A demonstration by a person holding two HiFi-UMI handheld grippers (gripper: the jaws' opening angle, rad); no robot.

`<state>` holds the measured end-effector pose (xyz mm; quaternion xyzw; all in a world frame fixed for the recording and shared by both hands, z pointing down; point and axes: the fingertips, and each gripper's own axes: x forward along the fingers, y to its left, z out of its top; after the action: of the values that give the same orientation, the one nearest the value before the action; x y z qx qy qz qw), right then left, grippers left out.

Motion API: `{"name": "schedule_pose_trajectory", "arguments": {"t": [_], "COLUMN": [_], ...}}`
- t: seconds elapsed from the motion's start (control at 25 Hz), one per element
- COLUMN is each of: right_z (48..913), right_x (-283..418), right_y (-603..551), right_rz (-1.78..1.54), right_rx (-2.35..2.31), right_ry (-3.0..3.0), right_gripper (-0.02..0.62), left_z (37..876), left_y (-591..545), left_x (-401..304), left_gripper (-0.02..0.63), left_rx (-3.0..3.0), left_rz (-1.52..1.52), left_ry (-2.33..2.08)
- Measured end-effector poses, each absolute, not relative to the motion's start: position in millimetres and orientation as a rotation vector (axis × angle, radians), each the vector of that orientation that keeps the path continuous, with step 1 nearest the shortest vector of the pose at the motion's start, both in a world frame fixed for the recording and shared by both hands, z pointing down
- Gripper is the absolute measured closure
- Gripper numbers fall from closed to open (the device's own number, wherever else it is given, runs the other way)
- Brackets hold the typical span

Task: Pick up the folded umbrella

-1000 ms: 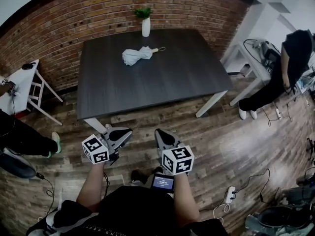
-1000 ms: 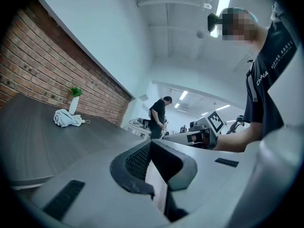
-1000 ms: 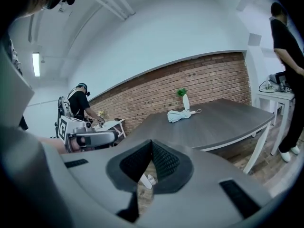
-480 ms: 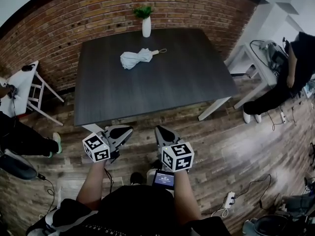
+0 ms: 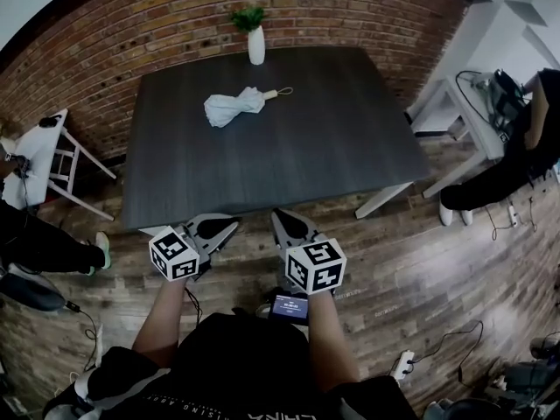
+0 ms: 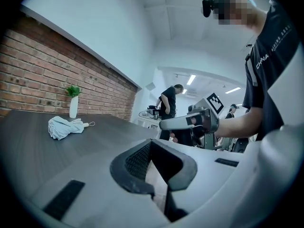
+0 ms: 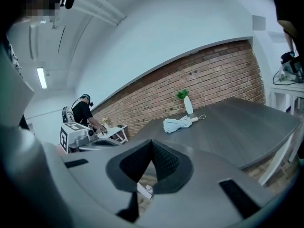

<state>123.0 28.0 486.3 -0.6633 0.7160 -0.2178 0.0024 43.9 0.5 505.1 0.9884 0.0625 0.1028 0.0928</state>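
Two grippers hang side by side off the 6 o'clock edge of the dark table [image 5: 289, 160], over the plank floor [image 5: 437, 261] and well apart from anything on the top. Each gripper's own view shows its dark ribbed pads meeting at the tips. The left gripper [image 5: 223, 226] has its jaws pressed together with nothing between them, and the right gripper [image 5: 282, 221] is likewise closed and empty. Both carry their marker cubes toward the person, whose forearms reach in from 6 o'clock of the head view. The folded umbrella [image 5: 233, 106], pale grey-blue and loosely bunched, lies on the table top toward 11 o'clock from the table's centre, its handle end and thin wrist loop pointing toward 2 o'clock. It rests flat and touches neither gripper. A white vase [image 5: 255, 46] with a small green plant stands upright at the table's 12 o'clock edge, near the umbrella but apart from it, against the brick wall [image 5: 131, 24]. At 9 o'clock of the head view stands a small white side table [image 5: 35, 151]; at 3 o'clock another person in dark clothes [image 5: 516, 156] bends over a white bench
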Motion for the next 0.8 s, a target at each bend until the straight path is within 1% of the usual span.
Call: {"name": "schedule_pose_trajectory", "arguments": {"t": [0.16,0.48,0.8], "right_z": [490.3,504.7,504.1], "right_x": [138.2,144.5,172.1], "right_y": [18.1,-18.3,-82.1], "right_rz": [-0.721,-0.764,-0.766], "right_rx": [-2.036,-2.018,-2.052], "right_ry": [2.245,2.312,2.308], "right_gripper": [0.586,0.586,0.586], "left_z": [504.5,517.3,520.3], "left_y": [-5.2,-48.5,-123.1], "left_x": [55.7,57.0,88.8], "left_gripper": [0.604,0.604,0.604], "left_rx": [2.933,2.897,2.887], "left_rz": [0.313,0.311,0.298], "left_ry": [0.146,0.014,0.032]}}
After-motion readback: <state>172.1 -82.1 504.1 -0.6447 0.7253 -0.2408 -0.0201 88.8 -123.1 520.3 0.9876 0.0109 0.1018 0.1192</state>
